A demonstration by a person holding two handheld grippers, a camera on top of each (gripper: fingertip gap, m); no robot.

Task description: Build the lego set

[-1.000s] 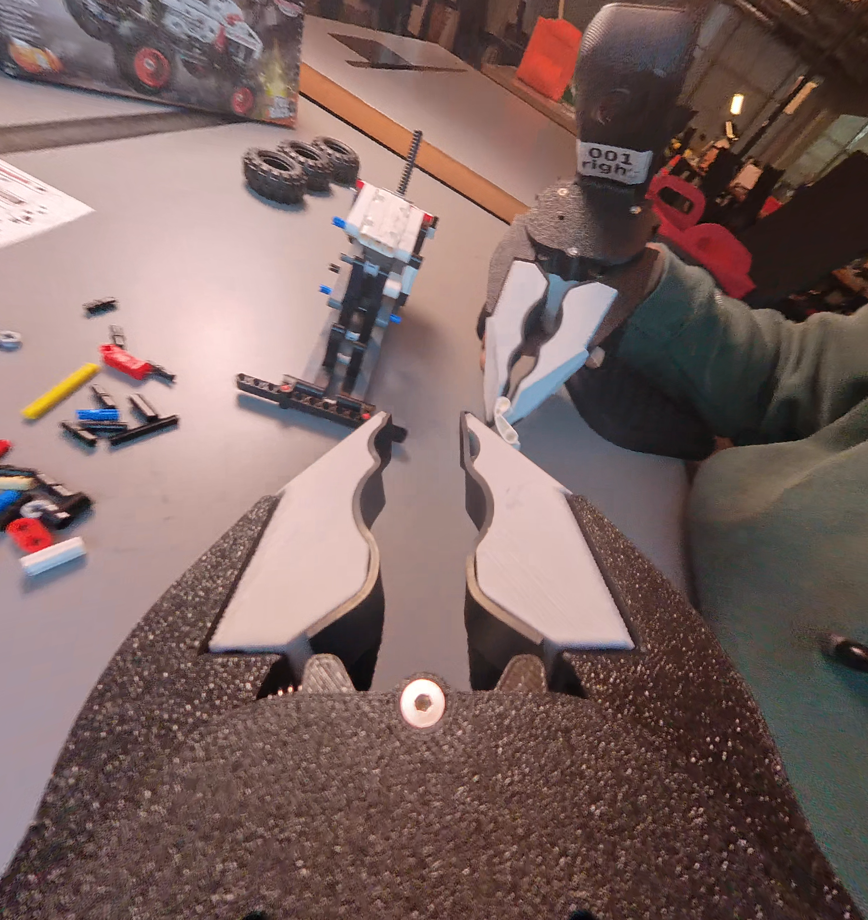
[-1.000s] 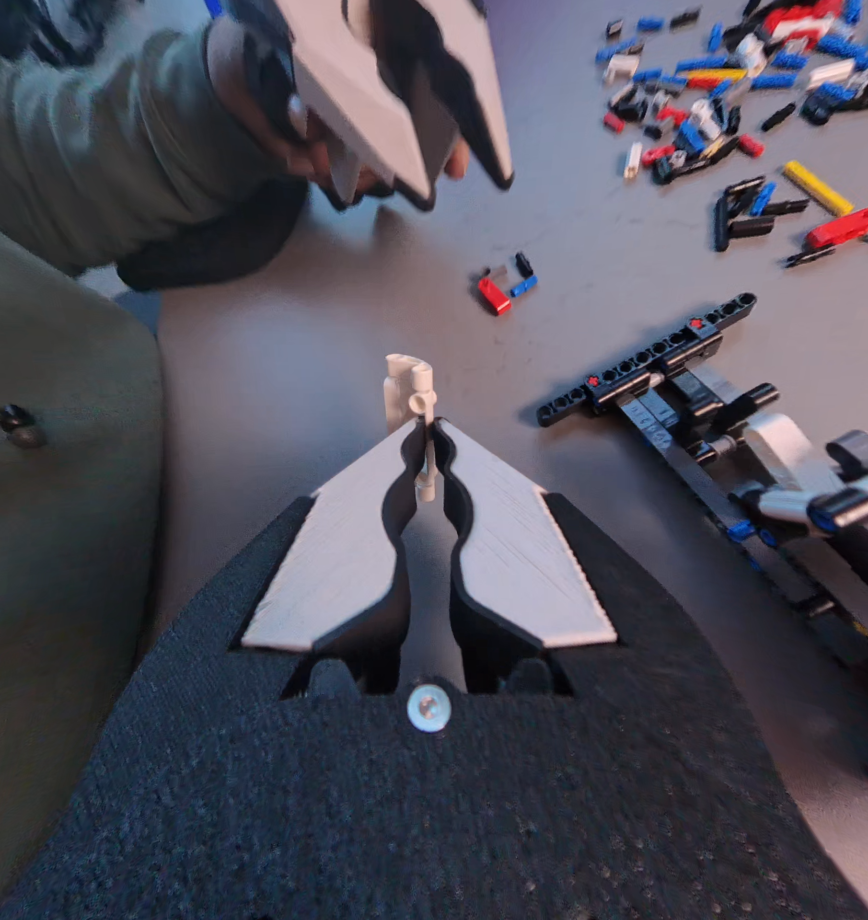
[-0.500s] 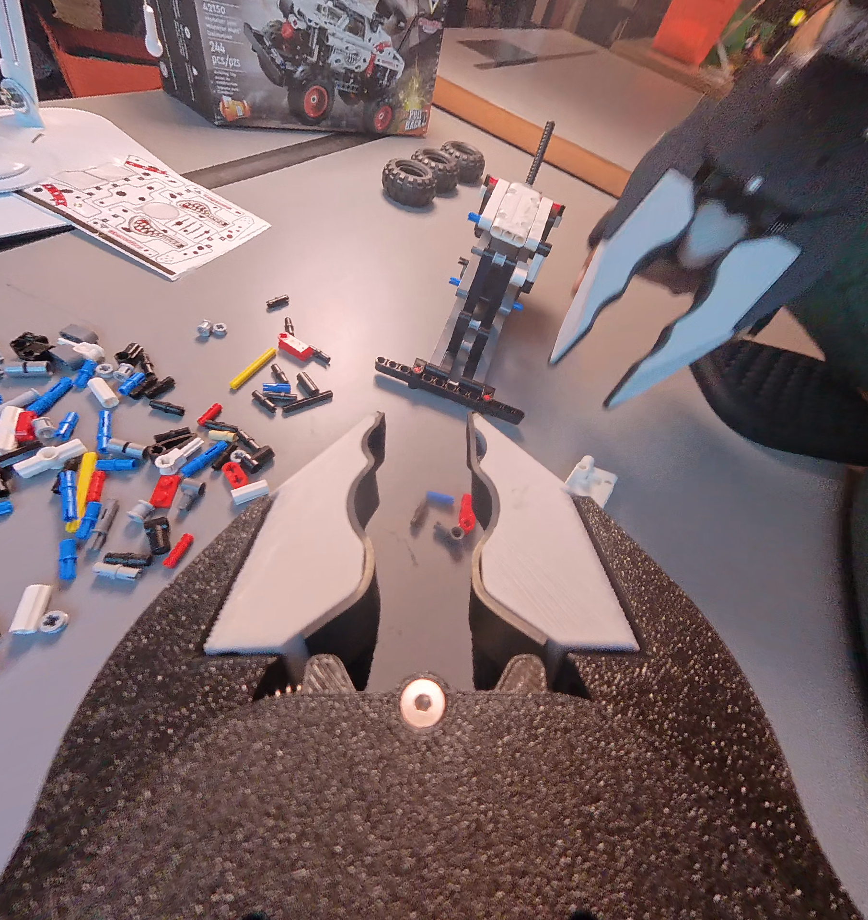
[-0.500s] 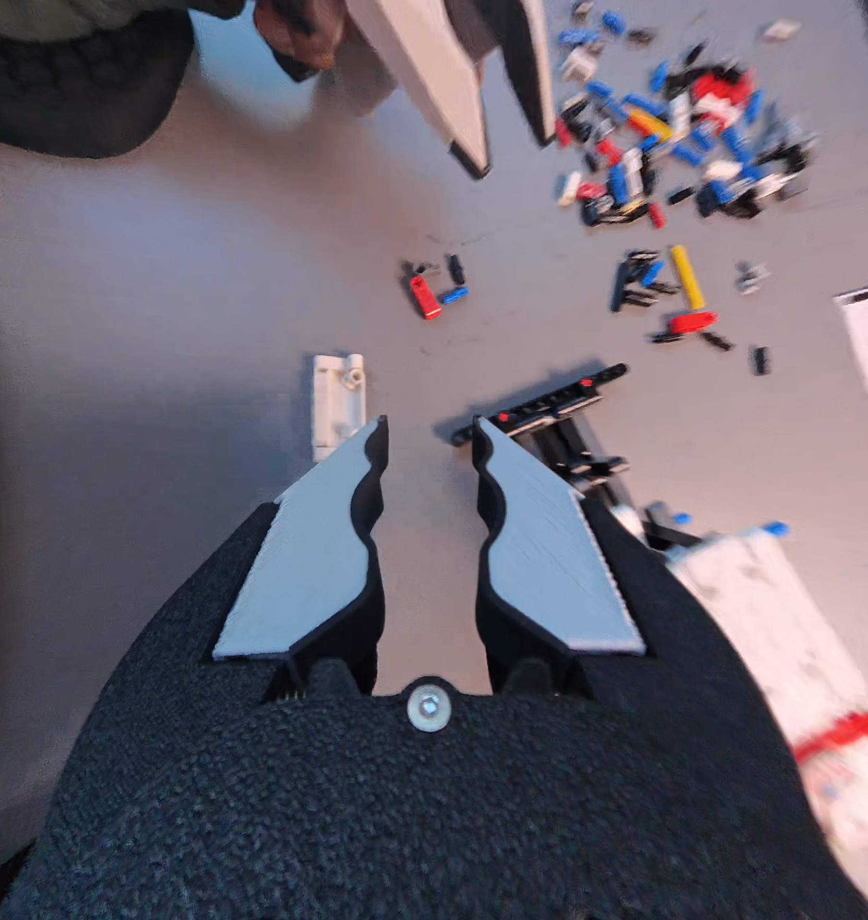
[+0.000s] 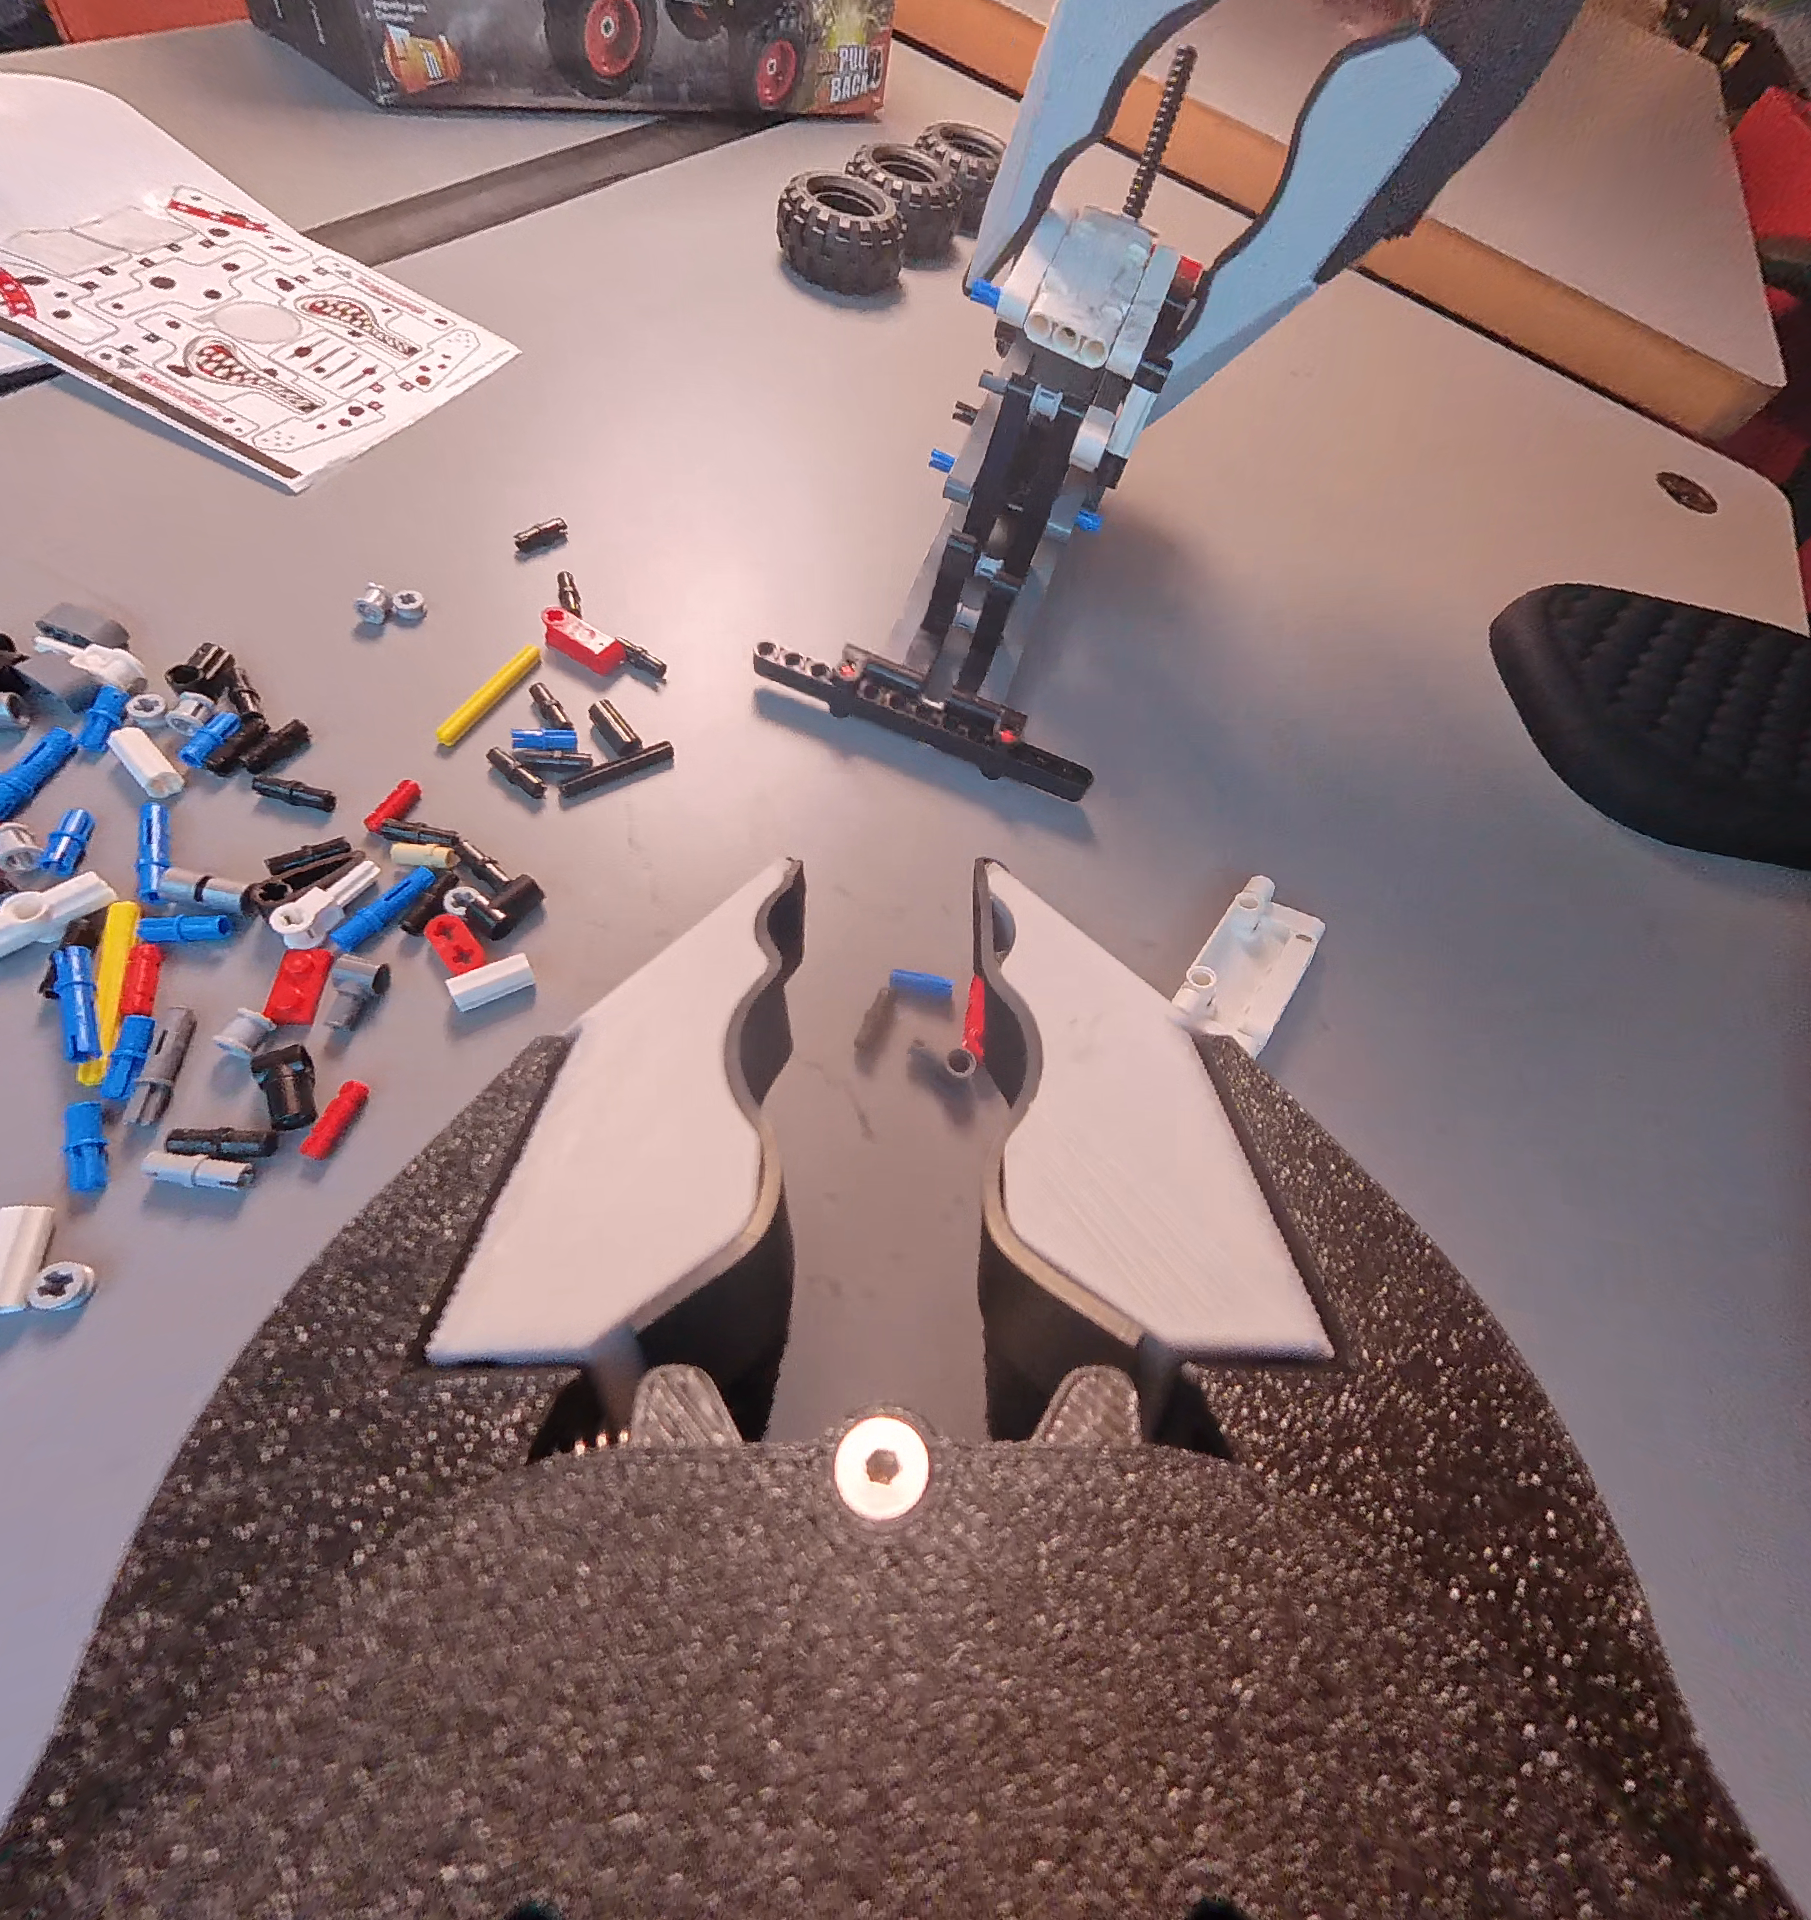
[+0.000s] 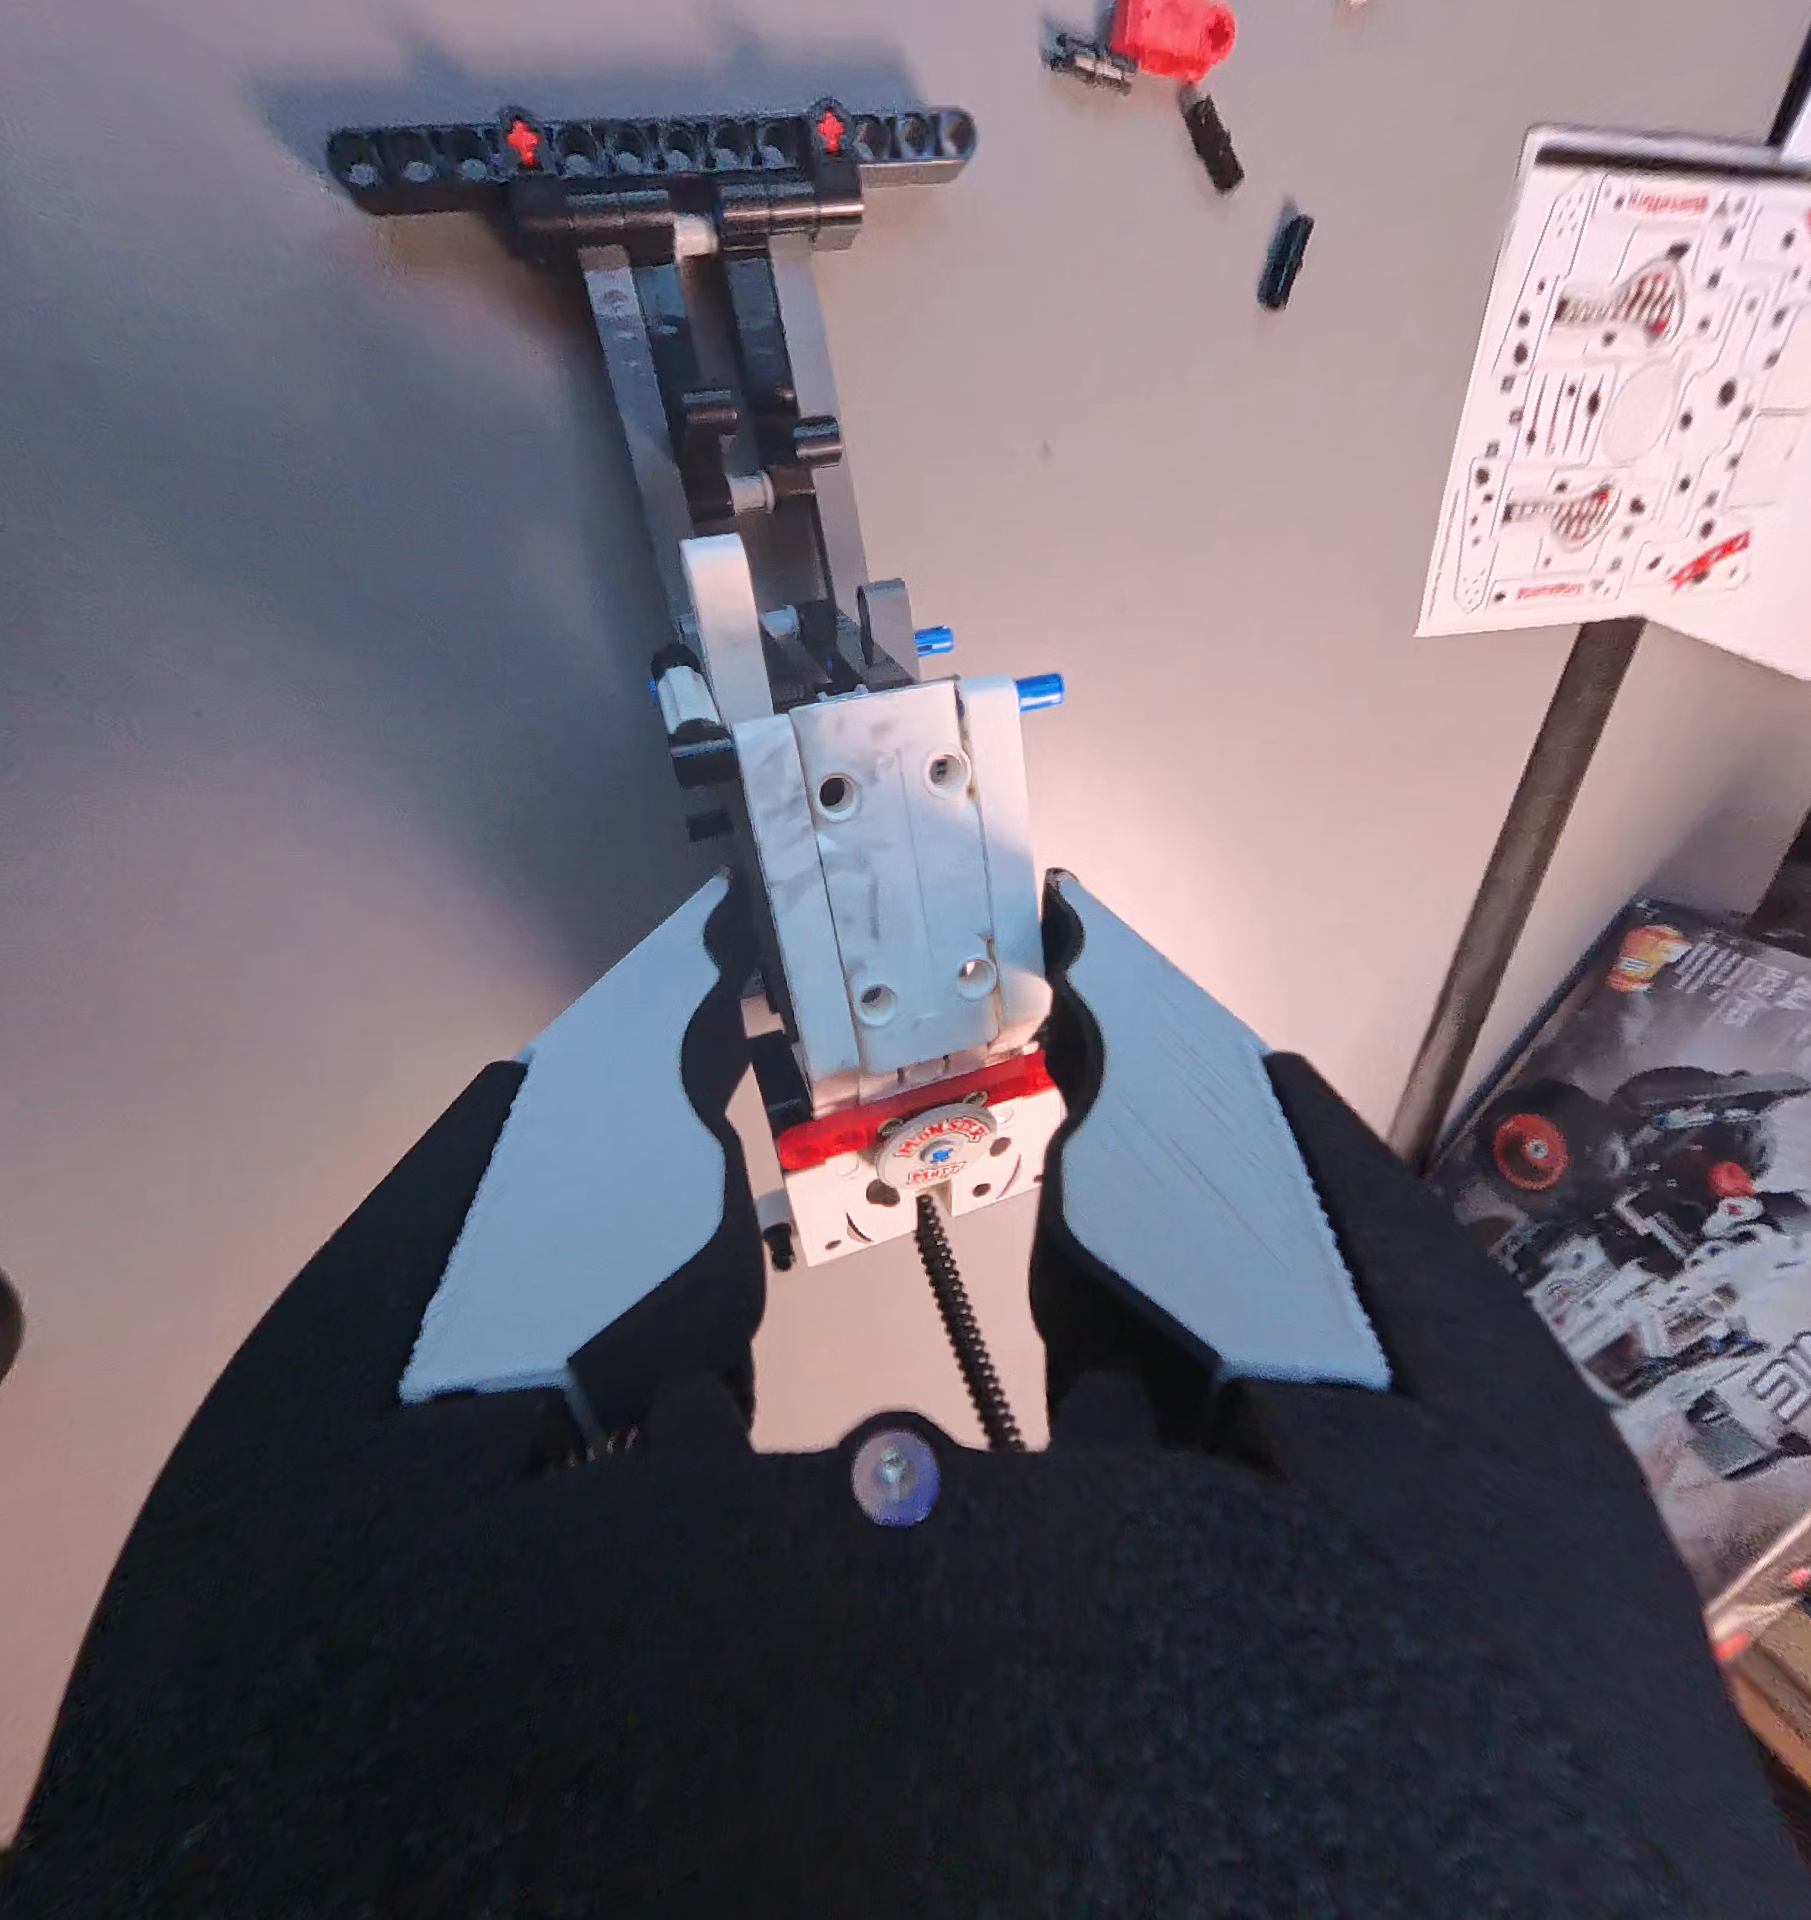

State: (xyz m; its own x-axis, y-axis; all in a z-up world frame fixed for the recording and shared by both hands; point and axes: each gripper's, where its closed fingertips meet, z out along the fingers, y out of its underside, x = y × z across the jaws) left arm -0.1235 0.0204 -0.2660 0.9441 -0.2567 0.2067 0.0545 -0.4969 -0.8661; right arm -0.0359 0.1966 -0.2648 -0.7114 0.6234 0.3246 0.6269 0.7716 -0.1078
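Observation:
The partly built chassis lies on the grey table, with a black cross beam at its near end and a white block at its far end. My right gripper is open and straddles the white block, one finger on each side; it also shows at the top of the left wrist view. My left gripper is open and empty, above a blue pin and a red piece. A white panel piece lies just right of it.
A pile of loose pieces lies at the left. Three black tyres, a sticker sheet and the set's box are at the back. A black mesh pad lies by the table's right edge. My right fingertips sit around 20 centimetres from my left ones. From my left tips it is roughly 5 centimetres to the blue pin; from my right, 20 centimetres. My left gripper is the nearer one to the red piece: about 5 centimetres, against 20 centimetres.
My right gripper opened, left the white panel piece on the table, and moved to the chassis's white block. My left gripper pulled back from the chassis and stayed open.

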